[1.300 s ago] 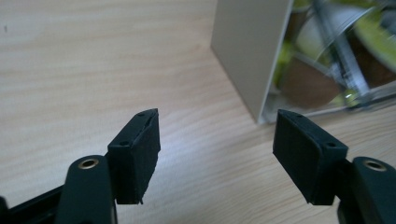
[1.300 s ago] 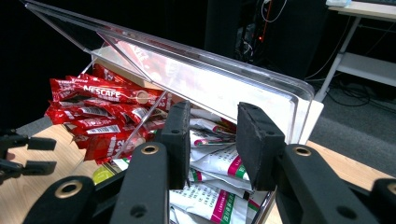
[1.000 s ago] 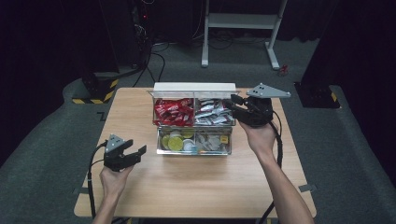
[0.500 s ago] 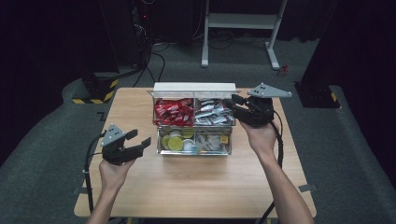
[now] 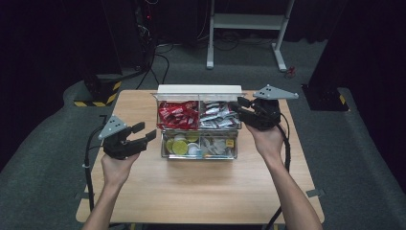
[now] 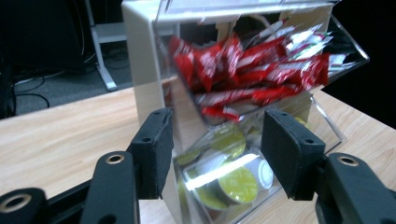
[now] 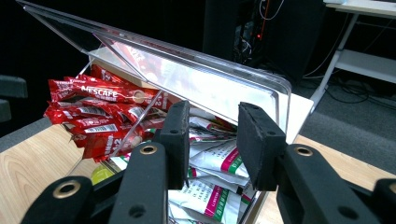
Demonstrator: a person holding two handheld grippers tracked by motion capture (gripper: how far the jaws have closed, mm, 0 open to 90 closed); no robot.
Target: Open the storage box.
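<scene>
A clear organiser box (image 5: pixel 198 123) with a white back is seen at the centre of the high view, on the far half of the wooden table (image 5: pixel 201 187). Red sachets (image 5: pixel 177 115) are held in its upper left compartment, white sachets (image 5: pixel 215 115) in the upper right, and round capsules (image 5: pixel 181 143) in the lower tray. The right gripper (image 5: pixel 242 106) is held right of centre, at the box's upper right corner; in the right gripper view its jaws are parted, with nothing between them, above the white sachets (image 7: pixel 219 163) — whether the box is touched cannot be told. The left gripper (image 5: pixel 146 134) has been carried up and toward the middle of the frame since a second ago, and is now just beside the box's left wall. Its jaws are spread wide and empty, and in the left gripper view the red sachets (image 6: pixel 247 70) and capsules (image 6: pixel 238 182) lie straight ahead. The approach seems nearly finished — a reach into the left side is judged likely next.
</scene>
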